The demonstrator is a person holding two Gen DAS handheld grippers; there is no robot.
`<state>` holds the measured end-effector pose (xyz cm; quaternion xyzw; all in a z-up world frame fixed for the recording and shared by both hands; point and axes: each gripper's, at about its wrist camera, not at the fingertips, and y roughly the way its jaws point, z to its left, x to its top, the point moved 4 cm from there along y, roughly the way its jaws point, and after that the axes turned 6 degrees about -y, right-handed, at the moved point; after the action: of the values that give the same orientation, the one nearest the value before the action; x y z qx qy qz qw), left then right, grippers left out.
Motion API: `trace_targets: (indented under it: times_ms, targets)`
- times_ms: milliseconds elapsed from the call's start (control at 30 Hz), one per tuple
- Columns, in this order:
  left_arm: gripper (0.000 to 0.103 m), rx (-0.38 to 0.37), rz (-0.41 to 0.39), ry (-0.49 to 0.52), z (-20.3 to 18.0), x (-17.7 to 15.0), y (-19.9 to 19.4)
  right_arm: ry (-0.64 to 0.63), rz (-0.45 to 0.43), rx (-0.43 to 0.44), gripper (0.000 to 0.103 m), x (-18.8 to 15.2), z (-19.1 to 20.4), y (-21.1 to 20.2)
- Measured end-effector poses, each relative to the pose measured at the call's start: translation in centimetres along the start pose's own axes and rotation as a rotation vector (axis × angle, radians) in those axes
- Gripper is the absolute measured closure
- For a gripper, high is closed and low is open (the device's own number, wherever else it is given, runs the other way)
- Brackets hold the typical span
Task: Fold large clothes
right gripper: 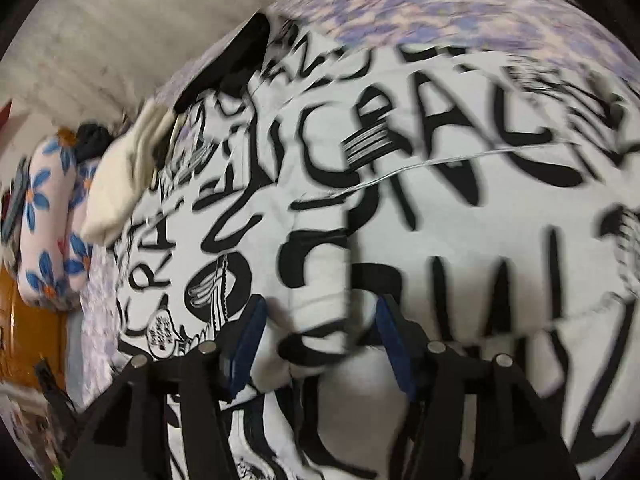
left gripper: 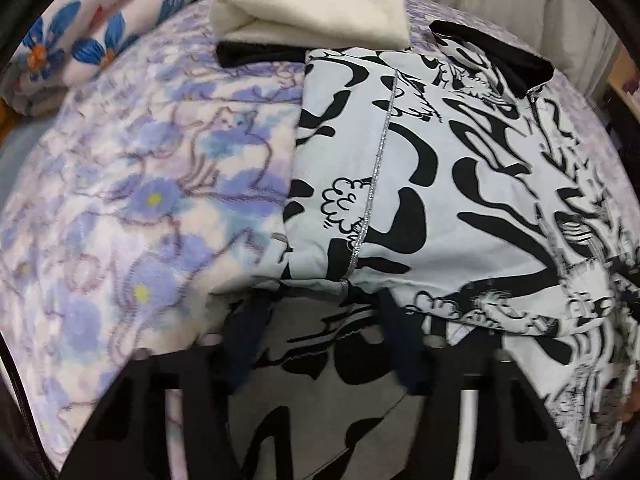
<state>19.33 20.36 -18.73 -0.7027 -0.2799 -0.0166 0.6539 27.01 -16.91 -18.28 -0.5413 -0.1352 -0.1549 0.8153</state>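
Jaws apart over black-and-white printed garment (right gripper: 400,208), lettering blurred, "CRA" legible.

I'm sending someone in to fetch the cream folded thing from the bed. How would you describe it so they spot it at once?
Start at the bed with the purple flowered blanket. At its far end, just past the black-and-white printed garment, lies a folded cream cloth on a bit of black fabric. It is the only plain, pale thing there; the rolled bedding beside it has big blue flowers.
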Motion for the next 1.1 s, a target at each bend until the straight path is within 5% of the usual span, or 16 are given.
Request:
trace_targets:
  times_ms: [33,100,200,400,567,733,833,933,1100]
  targets:
    - [0.069,-0.034,0.013,-0.022,0.2,0.2,0.1,-0.037,0.003,-0.02,0.076,0.1,0.6,0.3]
    - [0.083,-0.074,0.023,-0.048,0.1,0.4,0.1,-0.09,-0.061,-0.051,0.088,0.9,1.8,-0.3]
    - [0.084,-0.044,-0.018,-0.054,-0.2,0.8,-0.1,-0.109,-0.205,-0.047,0.095,2.6,2.3,-2.2]
    - [0.08,-0.035,-0.015,-0.041,0.0,0.7,0.5,-0.091,-0.057,-0.122,0.09,3.0,-0.4,1.5]
    - [0.063,-0.004,-0.043,0.033,-0.2,0.3,-2.2,-0.078,-0.107,-0.142,0.074,3.0,0.1,-1.7]
    - [0.041,-0.015,-0.239,0.102,-2.3,1.6,-7.3,-0.183,-0.151,-0.148,0.073,3.0,4.3,-4.1]
    - [0.028,-0.09,-0.275,0.116,-4.6,2.9,-8.3,-0.27,-0.155,-0.11,0.073,2.8,8.2,-3.3]
    - [0.028,-0.144,-0.246,0.098,-6.7,4.4,-7.1,-0.343,-0.16,-0.095,0.073,2.1,11.6,-1.5]
    - [0.036,-0.073,-0.229,0.131,-9.1,5.9,-2.2,-0.378,-0.066,-0.088,0.073,0.7,13.2,3.5]
